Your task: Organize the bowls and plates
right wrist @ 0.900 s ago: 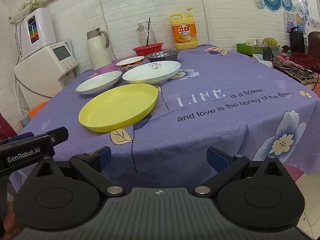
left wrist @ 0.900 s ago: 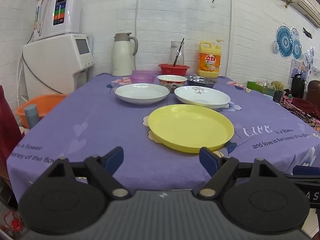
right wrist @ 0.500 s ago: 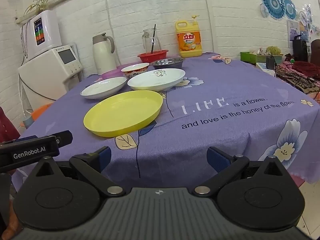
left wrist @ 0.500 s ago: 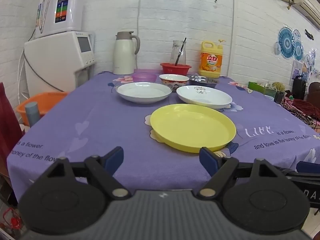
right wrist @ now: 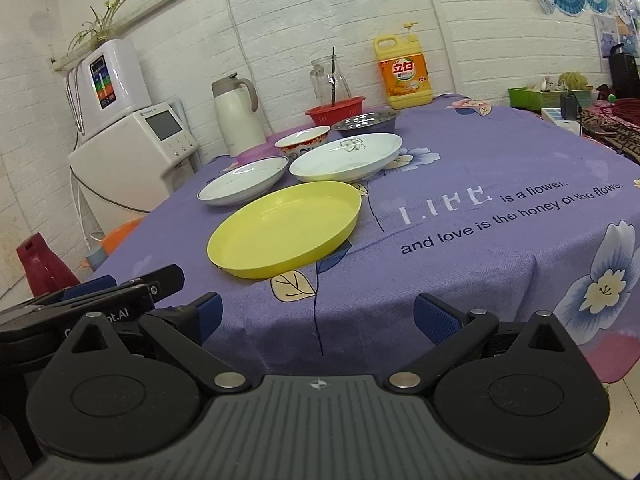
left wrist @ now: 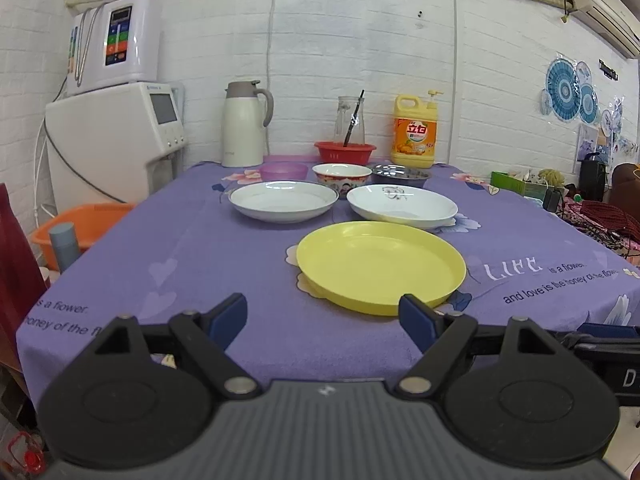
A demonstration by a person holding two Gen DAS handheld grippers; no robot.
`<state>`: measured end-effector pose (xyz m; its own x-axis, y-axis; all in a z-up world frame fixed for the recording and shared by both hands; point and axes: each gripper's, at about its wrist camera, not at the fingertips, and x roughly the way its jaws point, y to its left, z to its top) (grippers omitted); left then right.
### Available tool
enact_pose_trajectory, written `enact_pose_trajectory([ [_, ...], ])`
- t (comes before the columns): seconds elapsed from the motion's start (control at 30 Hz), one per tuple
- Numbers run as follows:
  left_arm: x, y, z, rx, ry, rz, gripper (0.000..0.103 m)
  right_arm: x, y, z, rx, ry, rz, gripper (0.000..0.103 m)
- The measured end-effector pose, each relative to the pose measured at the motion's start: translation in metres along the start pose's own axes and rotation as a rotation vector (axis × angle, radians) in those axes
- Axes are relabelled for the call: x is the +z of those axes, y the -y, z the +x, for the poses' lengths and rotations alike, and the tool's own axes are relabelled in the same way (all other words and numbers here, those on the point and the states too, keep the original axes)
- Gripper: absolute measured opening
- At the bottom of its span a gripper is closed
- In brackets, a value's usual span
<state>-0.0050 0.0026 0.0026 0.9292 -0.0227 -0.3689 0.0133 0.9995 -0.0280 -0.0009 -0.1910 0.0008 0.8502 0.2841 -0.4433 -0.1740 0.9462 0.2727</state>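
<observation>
Yellow plate (left wrist: 381, 266) sits just ahead of left claw (left wrist: 322, 316), right of its centreline; ahead-left of right claw (right wrist: 316, 312). Both claws spread, empty. Best approach low, pinch near rim, stack w/ white plates (left wrist: 283, 201) behind. Vs earlier: both cams closer, plate bigger.

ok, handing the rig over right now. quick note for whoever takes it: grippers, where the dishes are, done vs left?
Left gripper: open, empty, short of the table's near edge.
Right gripper: open, empty, also short of the table.
Yellow plate: nearest, alone on the purple tablecloth.
Two white plates: side by side behind it.
Bowls in the back row: pink bowl, patterned bowl, metal bowl.
Done: nothing stacked, every dish lies separate.
Left: stack the three plates, then nest or group the bowls. The yellow plate looks the easiest first grab.
</observation>
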Motion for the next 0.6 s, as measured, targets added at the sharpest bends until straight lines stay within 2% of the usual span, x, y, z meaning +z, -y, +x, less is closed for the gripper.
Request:
enact_pose_trajectory([
  [0.27,-0.0015,-0.0009,0.0018,-0.007,-0.026,-0.02,0.082,-0.0006,0.0041,0.0004,-0.033,0.001,-0.003,0.103],
  [0.6,-0.0026,-0.0028,0.0041,-0.009,-0.045,-0.041,0.082,-0.0026,0.0022,0.0014,0.003,0.009,-0.009,0.103],
])
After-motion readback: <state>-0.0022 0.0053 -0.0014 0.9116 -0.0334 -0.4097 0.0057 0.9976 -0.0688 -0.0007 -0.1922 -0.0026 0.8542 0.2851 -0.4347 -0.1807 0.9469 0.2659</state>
